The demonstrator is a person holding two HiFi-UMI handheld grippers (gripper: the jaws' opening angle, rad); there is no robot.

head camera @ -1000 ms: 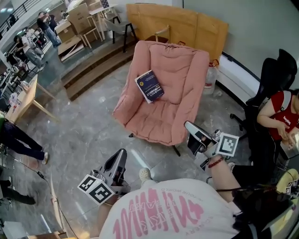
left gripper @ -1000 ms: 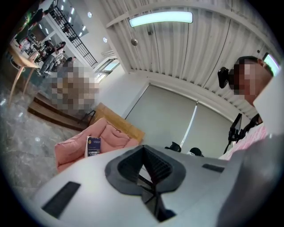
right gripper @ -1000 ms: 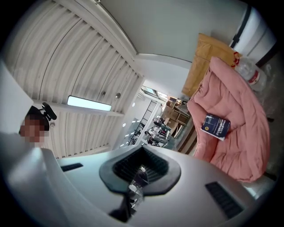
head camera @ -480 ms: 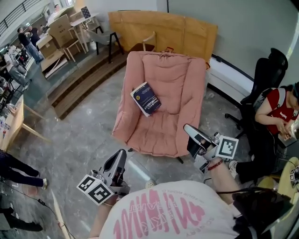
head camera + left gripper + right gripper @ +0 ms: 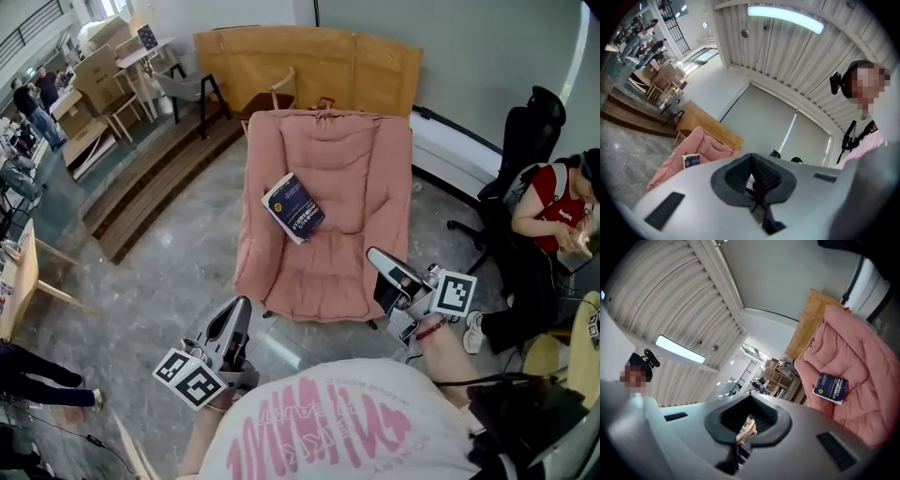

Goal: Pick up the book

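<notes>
Book [image 5: 294,207], dark blue with a pale page edge, lies face up and skewed on the pink padded chair [image 5: 328,272]. It sits in the left half of the seat where the back cushion begins, close to the chair's left edge but fully on the padding, with its corners pointing diagonally. At the far left of the head view, wooden steps [image 5: 141,178] run on a slant, and between them and the chair's left edge the grey stone floor [image 5: 178,272] lies wide and bare. The left gripper [image 5: 238,314] is held over that floor, short of the chair's front edge and just left of its front left corner. Its own view shows the jaws pressed together with nothing between them. Bare floor also separates this gripper from the seat's front edge. Behind the chair's back edge a large brown cardboard sheet [image 5: 309,66] leans against the wall. The right gripper [image 5: 380,258] hangs at the chair's front right corner, overlapping the seat's edge in the head view. Its jaws are likewise closed tight and empty, and its own view has the book off to the right of them. Right of the chair the floor narrows to a strip, bounded by a black office chair [image 5: 530,141] and a seated person in a red top [image 5: 553,202].
</notes>
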